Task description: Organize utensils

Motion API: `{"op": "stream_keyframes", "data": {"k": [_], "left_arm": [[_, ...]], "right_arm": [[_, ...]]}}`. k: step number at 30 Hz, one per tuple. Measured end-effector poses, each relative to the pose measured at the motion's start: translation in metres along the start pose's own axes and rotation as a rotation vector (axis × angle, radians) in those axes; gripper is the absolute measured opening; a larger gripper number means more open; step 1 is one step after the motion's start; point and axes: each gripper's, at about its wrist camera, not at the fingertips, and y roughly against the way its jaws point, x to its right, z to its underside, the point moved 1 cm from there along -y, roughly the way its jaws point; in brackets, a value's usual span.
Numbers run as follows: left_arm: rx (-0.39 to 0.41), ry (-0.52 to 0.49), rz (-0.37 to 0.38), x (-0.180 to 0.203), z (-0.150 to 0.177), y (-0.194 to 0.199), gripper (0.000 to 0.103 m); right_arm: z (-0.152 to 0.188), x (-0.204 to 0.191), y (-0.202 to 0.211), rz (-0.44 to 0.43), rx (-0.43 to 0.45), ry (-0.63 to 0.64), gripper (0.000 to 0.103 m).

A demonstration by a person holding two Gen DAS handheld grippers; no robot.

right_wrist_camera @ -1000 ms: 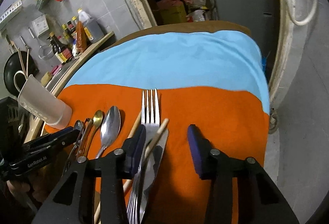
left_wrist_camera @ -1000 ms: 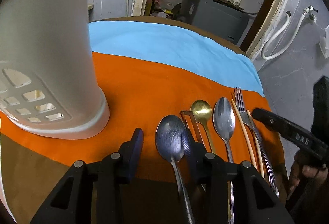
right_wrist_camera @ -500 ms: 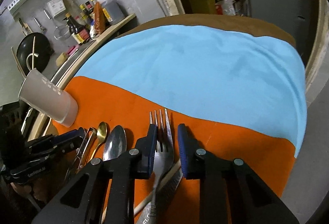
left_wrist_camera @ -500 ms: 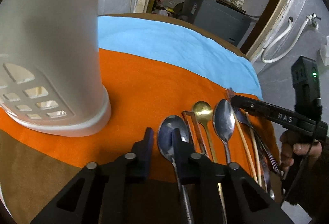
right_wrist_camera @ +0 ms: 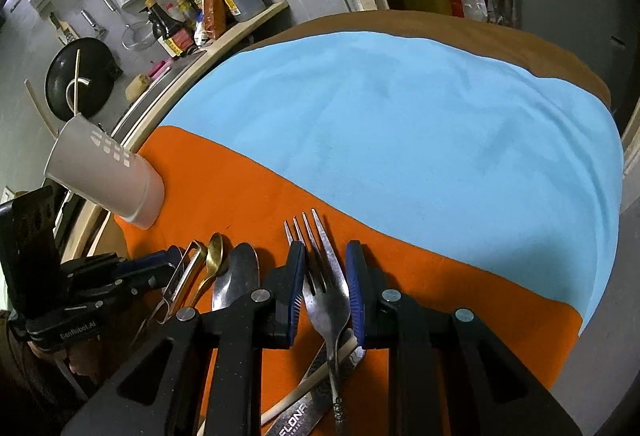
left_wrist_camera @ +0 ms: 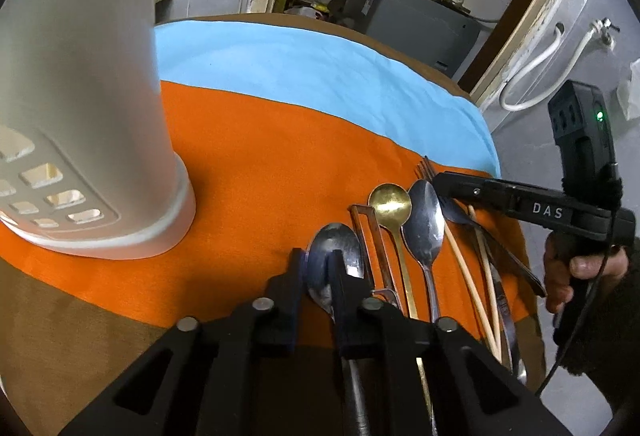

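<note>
A row of utensils lies on the orange cloth [left_wrist_camera: 260, 176]. My left gripper [left_wrist_camera: 318, 272] has its jaws closing on the lower bowl of a silver spoon [left_wrist_camera: 340, 240], and the pads touch it. Beside it lie a peeler [left_wrist_camera: 366, 232], a gold spoon [left_wrist_camera: 390, 202], a second silver spoon [left_wrist_camera: 424, 228] and chopsticks [left_wrist_camera: 464, 268]. My right gripper [right_wrist_camera: 325, 276] is shut on the shoulders of a fork [right_wrist_camera: 324, 292], whose tines stick out ahead. A knife [right_wrist_camera: 304, 412] lies under the fork. The white utensil holder [left_wrist_camera: 80, 116] stands to the left.
A blue cloth [right_wrist_camera: 400, 136] covers the far half of the round table. Behind the holder [right_wrist_camera: 104, 172], a shelf with sauce bottles [right_wrist_camera: 176, 32] and a wok [right_wrist_camera: 76, 80] line the wall. A person's hand [left_wrist_camera: 580, 268] holds the right gripper at the table's right edge.
Both grippers' jaws have narrowed. The left ones now sit around the spoon. The right gripper swung over the fork and its jaws came in onto it.
</note>
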Motion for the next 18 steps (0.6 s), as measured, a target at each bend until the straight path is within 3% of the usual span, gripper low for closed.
{"op": "stream_keyframes", "data": {"k": [6,8,18], "left_arm": [[0.001,0.038,0.009,-0.002,-0.001,0.003,0.006],[0.005,0.042,0.011,-0.002,0.001,0.005,0.004],[-0.037,0.057,0.065,-0.009,0.004,0.005,0.005]], "right_arm": [[0.010,-0.007,0.006,0.040,-0.011,-0.031,0.013],[0.016,-0.010,0.010,0.046,-0.012,-0.027,0.007],[0.019,-0.001,0.009,-0.008,-0.043,-0.017,0.009]]}}
